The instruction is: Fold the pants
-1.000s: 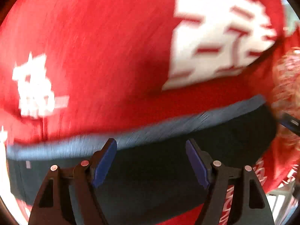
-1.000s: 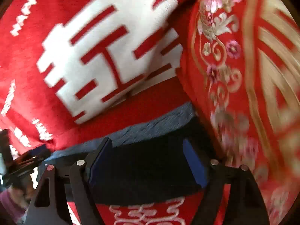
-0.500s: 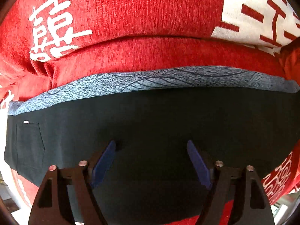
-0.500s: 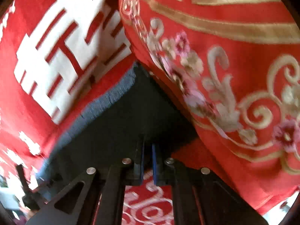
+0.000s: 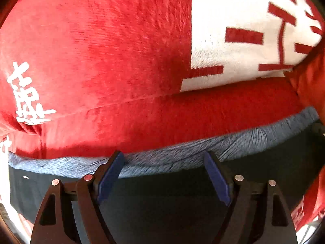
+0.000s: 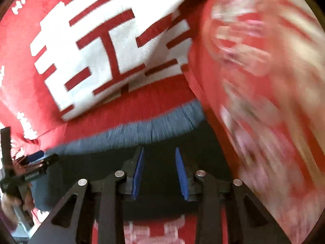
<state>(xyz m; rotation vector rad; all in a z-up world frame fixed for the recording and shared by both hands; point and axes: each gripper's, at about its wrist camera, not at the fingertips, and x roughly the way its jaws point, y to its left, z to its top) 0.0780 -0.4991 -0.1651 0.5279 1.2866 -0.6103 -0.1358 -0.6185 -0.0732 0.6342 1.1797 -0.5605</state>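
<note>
The left gripper [image 5: 164, 174] stands wide and empty over the dark pants [image 5: 162, 213], its tips at their grey waistband [image 5: 254, 140]; the right gripper [image 6: 159, 170], clenched half a second ago, is opening with nothing pinched. The pants lie folded on the red blanket [image 5: 121, 61] beside a blurred embroidered cushion [image 6: 264, 81]. With both views now nearer the waistband, a shallow pinch could catch one layer and drag the fold askew.

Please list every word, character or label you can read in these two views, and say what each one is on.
"囍", large white double-happiness character, only partly in frame: on the red blanket.
"HA…", white letters cut off at the top left edge: same blanket.
Small white characters at the left edge: too stylised to read.
White characters at the bottom: too blurred to read.
Dark pants: no readable label.
</note>
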